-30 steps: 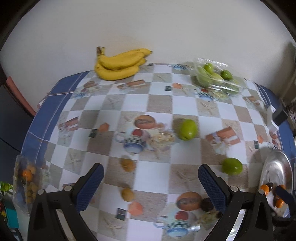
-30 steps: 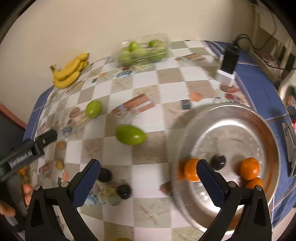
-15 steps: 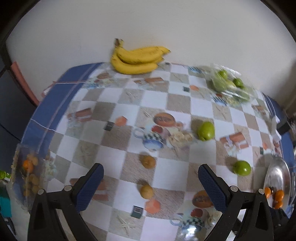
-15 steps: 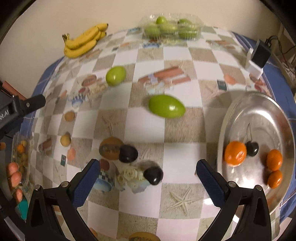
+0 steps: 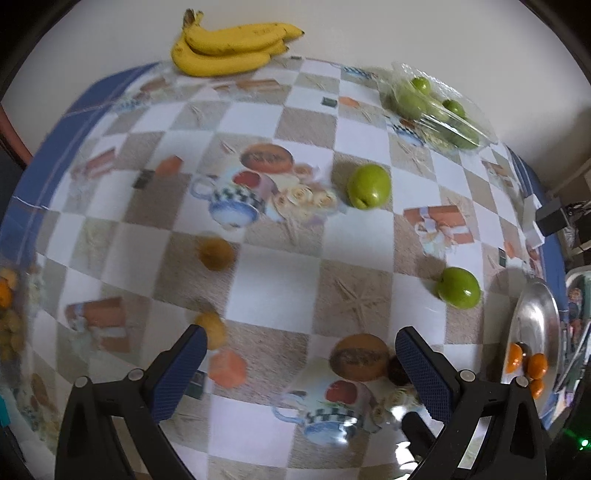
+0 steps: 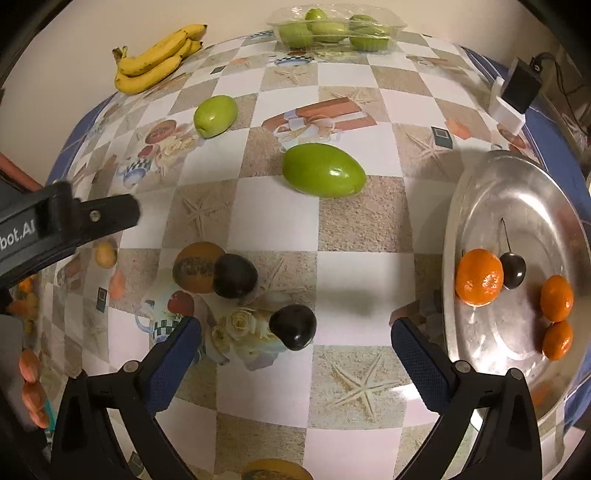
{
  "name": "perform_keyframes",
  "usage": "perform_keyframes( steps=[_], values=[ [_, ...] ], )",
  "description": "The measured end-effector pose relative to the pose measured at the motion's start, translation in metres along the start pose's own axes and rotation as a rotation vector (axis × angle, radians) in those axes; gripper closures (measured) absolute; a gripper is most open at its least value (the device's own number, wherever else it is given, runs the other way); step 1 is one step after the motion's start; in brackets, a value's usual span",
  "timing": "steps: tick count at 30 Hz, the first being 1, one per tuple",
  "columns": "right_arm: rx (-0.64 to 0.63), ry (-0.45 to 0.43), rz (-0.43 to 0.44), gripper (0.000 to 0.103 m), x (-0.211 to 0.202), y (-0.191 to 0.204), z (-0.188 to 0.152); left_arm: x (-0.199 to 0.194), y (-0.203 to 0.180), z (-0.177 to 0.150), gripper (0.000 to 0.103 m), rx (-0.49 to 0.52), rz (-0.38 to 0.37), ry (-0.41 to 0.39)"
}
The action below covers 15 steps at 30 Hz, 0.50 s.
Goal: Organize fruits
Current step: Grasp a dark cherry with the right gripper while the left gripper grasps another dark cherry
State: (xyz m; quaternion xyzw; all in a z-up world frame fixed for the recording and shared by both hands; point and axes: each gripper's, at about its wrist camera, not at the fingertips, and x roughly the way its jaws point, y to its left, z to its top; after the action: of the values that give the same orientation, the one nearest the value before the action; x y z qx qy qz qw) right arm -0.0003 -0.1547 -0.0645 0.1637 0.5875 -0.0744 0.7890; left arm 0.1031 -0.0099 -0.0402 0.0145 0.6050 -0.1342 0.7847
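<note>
Lying loose on the checkered tablecloth point(image 6: 354, 266) are two green fruits point(image 6: 323, 170), two dark plums point(image 6: 292, 326) and small yellow fruits point(image 5: 215, 253), while oranges point(image 6: 479, 277) are sitting on the metal plate point(image 6: 517, 192). Bananas point(image 6: 155, 62) and a clear box of green fruit point(image 6: 334, 27) are resting by the pale wall point(image 5: 351, 33). Both grippers, left point(image 5: 297, 369) and right point(image 6: 295, 363), are hanging wide and empty, the right just narrowing slightly.

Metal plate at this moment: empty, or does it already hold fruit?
Holding fruit. In the right wrist view the metal plate carries three oranges and one dark cherry with its stem; most of its surface is bare.
</note>
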Motion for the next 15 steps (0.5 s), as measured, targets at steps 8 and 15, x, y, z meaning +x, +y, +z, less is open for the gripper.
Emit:
perform_keyframes(
  steps=[8,15],
  values=[
    [0.0,0.036,0.001,0.065,0.01,-0.001,-0.001,0.007,-0.017,-0.005,0.006,0.024,-0.095,0.048],
    [0.006,0.032,0.02,0.075,0.008,-0.005,0.0,0.014,-0.031,-0.009,0.014,0.051,-0.124,0.084]
  ],
)
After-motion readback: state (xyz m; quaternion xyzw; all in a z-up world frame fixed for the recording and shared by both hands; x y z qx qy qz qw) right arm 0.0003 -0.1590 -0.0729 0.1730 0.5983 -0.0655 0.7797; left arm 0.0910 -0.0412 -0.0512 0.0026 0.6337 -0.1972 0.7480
